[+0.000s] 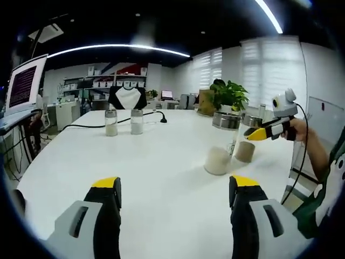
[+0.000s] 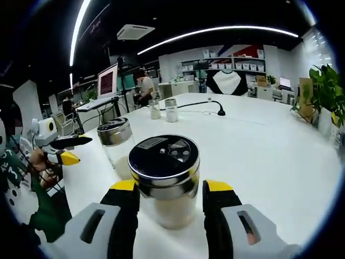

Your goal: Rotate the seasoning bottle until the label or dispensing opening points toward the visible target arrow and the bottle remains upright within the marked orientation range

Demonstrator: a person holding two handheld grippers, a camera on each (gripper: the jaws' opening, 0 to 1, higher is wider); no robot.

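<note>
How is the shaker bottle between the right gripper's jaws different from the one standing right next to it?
In the right gripper view, the near bottle stands between the right gripper's jaws; the neighbour bottle stands free on the white table. The near bottle's lid top looks dark with small holes; the neighbour bottle's lid looks silvery. Both stand upright, clear, with pale contents.

Four seasoning bottles (image 1: 218, 141) (image 1: 245, 141) (image 1: 111, 122) (image 1: 137, 121) — two near, two far; one potted plant (image 1: 229, 96).

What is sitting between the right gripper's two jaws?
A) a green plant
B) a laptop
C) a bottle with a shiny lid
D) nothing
C: in the right gripper view the seasoning bottle, with its dark shiny lid, stands upright between the yellow-tipped jaws of the right gripper.
</note>
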